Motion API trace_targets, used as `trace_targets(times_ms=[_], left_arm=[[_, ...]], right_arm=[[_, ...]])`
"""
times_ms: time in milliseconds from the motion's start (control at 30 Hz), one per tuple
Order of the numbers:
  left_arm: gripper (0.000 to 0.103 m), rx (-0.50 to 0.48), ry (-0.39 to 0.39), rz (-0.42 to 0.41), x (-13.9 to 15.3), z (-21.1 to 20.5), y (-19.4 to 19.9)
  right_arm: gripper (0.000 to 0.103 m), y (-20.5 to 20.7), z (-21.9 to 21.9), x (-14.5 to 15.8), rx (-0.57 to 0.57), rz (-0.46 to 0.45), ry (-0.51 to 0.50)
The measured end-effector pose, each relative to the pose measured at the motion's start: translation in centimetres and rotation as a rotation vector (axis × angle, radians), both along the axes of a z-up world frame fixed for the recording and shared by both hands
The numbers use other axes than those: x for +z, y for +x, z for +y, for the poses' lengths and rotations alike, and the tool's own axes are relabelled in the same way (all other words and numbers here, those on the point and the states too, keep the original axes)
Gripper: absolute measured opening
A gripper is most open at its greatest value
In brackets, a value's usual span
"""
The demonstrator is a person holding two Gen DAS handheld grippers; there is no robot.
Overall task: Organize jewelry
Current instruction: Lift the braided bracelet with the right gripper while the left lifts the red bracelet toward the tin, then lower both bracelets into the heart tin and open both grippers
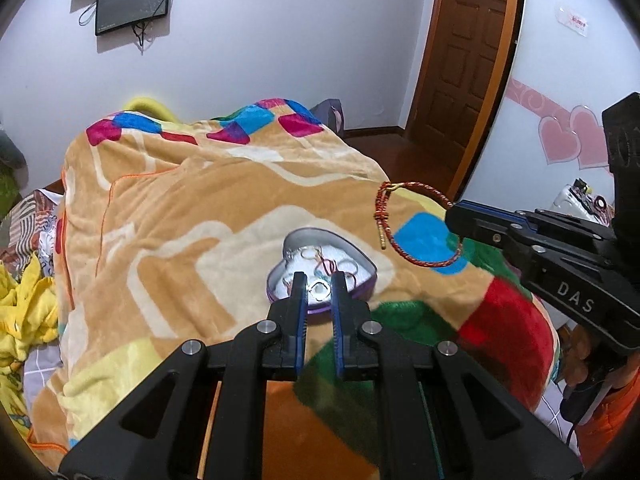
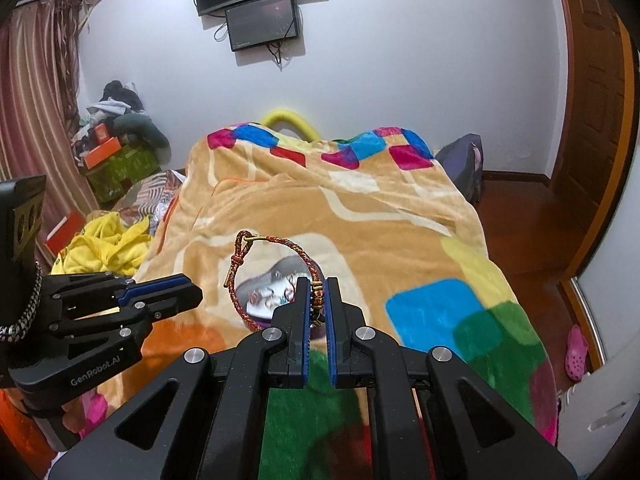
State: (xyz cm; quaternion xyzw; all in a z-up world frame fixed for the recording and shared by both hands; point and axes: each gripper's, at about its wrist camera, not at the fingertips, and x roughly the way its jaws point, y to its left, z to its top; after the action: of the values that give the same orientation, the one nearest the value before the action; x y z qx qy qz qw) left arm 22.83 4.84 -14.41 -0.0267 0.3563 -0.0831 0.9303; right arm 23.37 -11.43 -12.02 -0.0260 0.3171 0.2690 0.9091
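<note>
A red braided cord bracelet [image 2: 298, 250] hangs in the air above the bed, with my right gripper [image 2: 318, 284] shut on its beaded part. In the left wrist view the same bracelet [image 1: 424, 266] dangles from the right gripper [image 1: 450, 218] at the right. Below lies an open heart-shaped tin [image 1: 360, 292] with several rings and hair ties inside; the right wrist view shows the tin [image 2: 280, 266] through the bracelet's loop. My left gripper [image 1: 318, 280] hovers over the tin with its jaws shut. A silvery ring shows between its tips; whether it is held or lying in the tin I cannot tell. The left gripper [image 2: 198, 292] is level with the bracelet.
A thick patterned blanket [image 1: 200, 200] covers the bed. Yellow clothes [image 1: 24, 308] lie at its left edge, stacked boxes [image 2: 112, 152] stand in the far left corner, and a backpack [image 2: 464, 164] sits at the far right. A wooden door [image 1: 472, 60] and a pink slipper [image 2: 576, 348] are to the right.
</note>
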Motion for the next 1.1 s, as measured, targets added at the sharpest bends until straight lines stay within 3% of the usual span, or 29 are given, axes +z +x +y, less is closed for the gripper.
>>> trace_targets(times_ms=[500, 1100], left_arm=[[0.010, 0.005, -0.019, 0.049, -2.5, 0.5, 3.4], [0.010, -0.007, -0.014, 0.126, -5.6, 0.6, 5.9]], right_arm=[[0.006, 3.9, 2.7, -1.7, 0.020, 0.054, -0.009], [0.006, 6.3, 4.6, -5.2, 0.070, 0.148, -0.121]])
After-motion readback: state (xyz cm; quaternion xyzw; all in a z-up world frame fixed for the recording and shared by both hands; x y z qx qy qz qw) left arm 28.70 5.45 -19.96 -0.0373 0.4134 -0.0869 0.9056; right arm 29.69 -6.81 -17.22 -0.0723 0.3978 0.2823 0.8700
